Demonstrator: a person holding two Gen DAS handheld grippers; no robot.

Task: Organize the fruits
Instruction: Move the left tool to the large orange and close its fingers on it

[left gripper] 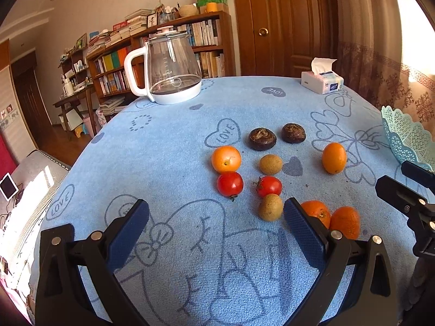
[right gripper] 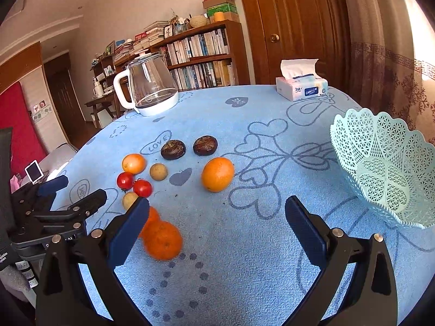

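Observation:
Fruits lie on the blue tablecloth (left gripper: 174, 146): two dark water chestnuts (left gripper: 262, 138), several oranges (left gripper: 226, 159) (right gripper: 217, 174), two red tomatoes (left gripper: 230, 184), two brown longans (left gripper: 270, 164). Two mandarins (left gripper: 345, 222) (right gripper: 162, 240) lie nearest. The empty teal lattice basket (right gripper: 386, 165) stands at the right, its edge also in the left wrist view (left gripper: 407, 135). My left gripper (left gripper: 216, 218) is open and empty, in front of the fruit. My right gripper (right gripper: 217, 217) is open and empty, between the mandarins and the basket.
A glass kettle (left gripper: 168, 68) with a white handle stands at the table's far left. A tissue box (right gripper: 301, 88) sits at the far edge. Bookshelves and a wooden door stand behind the table. The floor drops away at the left.

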